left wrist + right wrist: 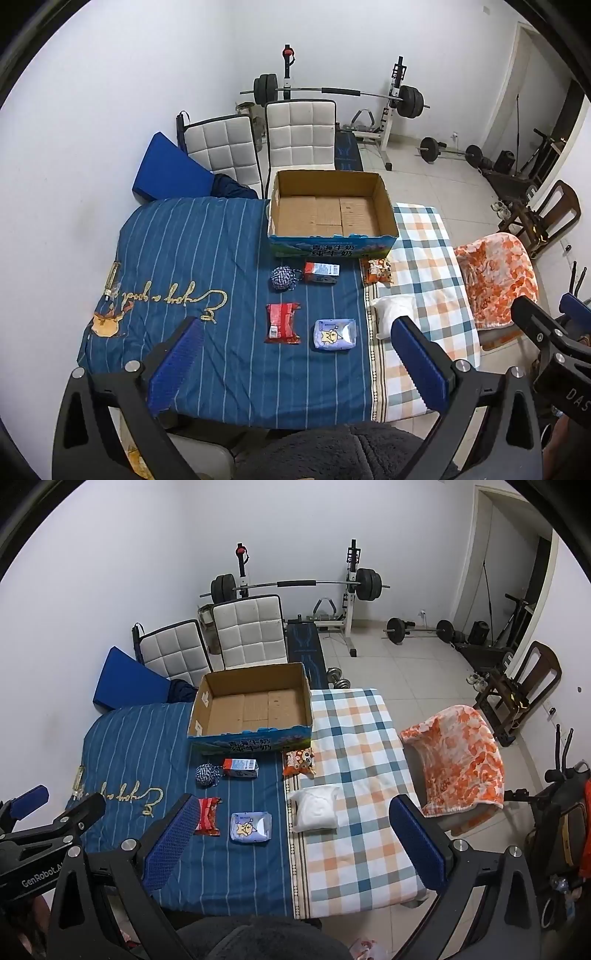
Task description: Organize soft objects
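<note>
Six soft items are laid out on a cloth-covered table [184, 240], all just in front of an open cardboard box [330, 212] that is seen with nothing inside it. Nearest the box front, a blue-and-white rope ball [282, 278] is placed touching a small red-and-blue carton [320, 273], and an orange snack packet [377, 270] lies just off the box's right corner. Further from the box, toward the cameras, a red wrapped packet [282, 323] and a pale blue tissue pack [335, 334] are set side by side but apart, with a white pillow-like pouch [393, 314] to their right on the checked cloth [428, 258].

The left claw [295, 362] is held spread wide above the near table edge, with nothing between its blue pads. The right claw [295, 845] is likewise spread wide and carries nothing, held beside the left one.

Behind the box, two white quilted chair backs [258, 144] and a barbell rack [340, 96] are seen against the wall. An orange patterned blanket [495, 273] is draped over a seat to the right of the box.
</note>
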Demonstrator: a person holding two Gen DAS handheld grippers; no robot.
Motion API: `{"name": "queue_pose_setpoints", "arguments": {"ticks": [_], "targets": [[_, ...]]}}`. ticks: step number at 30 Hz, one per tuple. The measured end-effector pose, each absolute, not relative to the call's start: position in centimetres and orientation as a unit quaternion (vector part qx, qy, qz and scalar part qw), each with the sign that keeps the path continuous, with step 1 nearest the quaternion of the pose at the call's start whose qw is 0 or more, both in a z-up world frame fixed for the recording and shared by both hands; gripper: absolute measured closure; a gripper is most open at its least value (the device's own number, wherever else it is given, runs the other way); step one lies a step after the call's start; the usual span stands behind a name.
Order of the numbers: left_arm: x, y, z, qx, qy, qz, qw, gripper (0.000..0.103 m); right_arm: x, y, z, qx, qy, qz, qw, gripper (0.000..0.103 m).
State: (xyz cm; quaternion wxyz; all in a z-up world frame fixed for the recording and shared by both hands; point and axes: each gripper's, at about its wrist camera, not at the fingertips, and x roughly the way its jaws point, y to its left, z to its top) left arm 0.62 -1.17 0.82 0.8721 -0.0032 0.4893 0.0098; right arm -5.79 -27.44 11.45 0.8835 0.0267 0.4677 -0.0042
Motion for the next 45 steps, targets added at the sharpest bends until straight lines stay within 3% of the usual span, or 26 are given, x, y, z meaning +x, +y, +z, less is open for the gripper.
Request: {"name": "queue_pose_setpoints", "arguments": {"ticks": [45], "targets": [[0.4, -1.2, 1.9, -0.010, 0.472, 0.021, 0.881, 0.000, -6.0, -27.0, 11.7, 0.023, 0.445, 0.004, 0.895, 0.000]]}}
